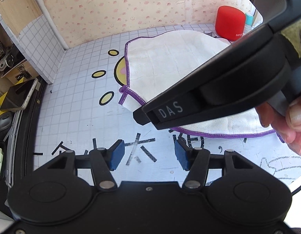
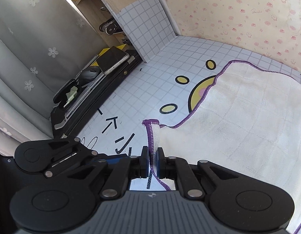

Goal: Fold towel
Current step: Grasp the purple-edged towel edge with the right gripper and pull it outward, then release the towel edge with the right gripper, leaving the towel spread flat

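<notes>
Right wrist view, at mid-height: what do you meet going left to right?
Curtain → computer mouse → phone → small yellow oval → large yellow circle → towel, its corner pinched in the right gripper.

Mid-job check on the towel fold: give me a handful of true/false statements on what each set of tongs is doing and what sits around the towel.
1. The right tongs are shut on the towel at its purple-stitched edge. True.
2. The left tongs also clamp the towel. False: their blue pads stand apart with only the gridded table between them, and the cloth lies beyond them.
3. The towel is white with a purple hem. True.
4. A green cylinder stands behind the towel. False: the object at the wall is a red cylinder.
5. A phone lies off the table's left side. True.
6. The towel covers all the yellow ovals. False: three small ovals lie bare beside it.
</notes>
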`<state>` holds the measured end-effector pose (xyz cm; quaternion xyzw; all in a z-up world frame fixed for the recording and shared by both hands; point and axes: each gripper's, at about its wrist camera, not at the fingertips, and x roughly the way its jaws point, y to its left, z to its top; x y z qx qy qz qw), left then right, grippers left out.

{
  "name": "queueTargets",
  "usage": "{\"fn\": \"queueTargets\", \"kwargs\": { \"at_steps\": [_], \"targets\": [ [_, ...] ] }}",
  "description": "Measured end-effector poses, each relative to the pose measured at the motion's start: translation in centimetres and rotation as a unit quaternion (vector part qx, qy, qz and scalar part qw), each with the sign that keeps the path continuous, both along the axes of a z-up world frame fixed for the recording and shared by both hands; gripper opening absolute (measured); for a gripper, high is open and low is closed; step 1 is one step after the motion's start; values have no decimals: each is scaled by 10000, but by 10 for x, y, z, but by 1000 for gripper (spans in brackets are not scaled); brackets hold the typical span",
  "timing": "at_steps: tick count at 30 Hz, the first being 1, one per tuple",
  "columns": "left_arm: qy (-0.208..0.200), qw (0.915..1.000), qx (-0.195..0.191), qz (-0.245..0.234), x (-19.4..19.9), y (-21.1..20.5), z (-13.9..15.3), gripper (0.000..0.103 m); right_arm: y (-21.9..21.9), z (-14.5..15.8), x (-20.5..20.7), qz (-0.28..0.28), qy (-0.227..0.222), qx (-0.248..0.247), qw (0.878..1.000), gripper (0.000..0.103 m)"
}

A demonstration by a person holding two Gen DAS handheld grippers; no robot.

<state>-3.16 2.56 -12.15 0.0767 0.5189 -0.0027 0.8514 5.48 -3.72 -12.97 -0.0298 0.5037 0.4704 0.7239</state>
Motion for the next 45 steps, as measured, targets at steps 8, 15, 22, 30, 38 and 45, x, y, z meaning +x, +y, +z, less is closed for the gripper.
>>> {"fn": "queueTargets", "kwargs": {
  "at_steps": [8,15,22,30,38,45],
  "targets": [
    [55,9999,-17,-106,-17,23,-1,59,26,-12,-19,-20,181,-16,9998,6],
    [99,9999,-21,-111,-24,35,-3,59,43,-23,-29,107,316,-93,9994,6],
    [197,9997,-94,-106,-32,33,-6,59,48,-28,-38,475,337,-236,9980,6],
    [326,9992,-170,-154,-43,23,-9,59,48,-34,-50,1001,321,-573,9928,7],
    [298,9993,-151,-178,-39,15,-5,59,28,-23,-51,756,238,-311,9964,45],
    [299,9992,-49,-269,-31,4,-5,59,9,-18,-43,275,146,-350,9989,45]
  ]
}}
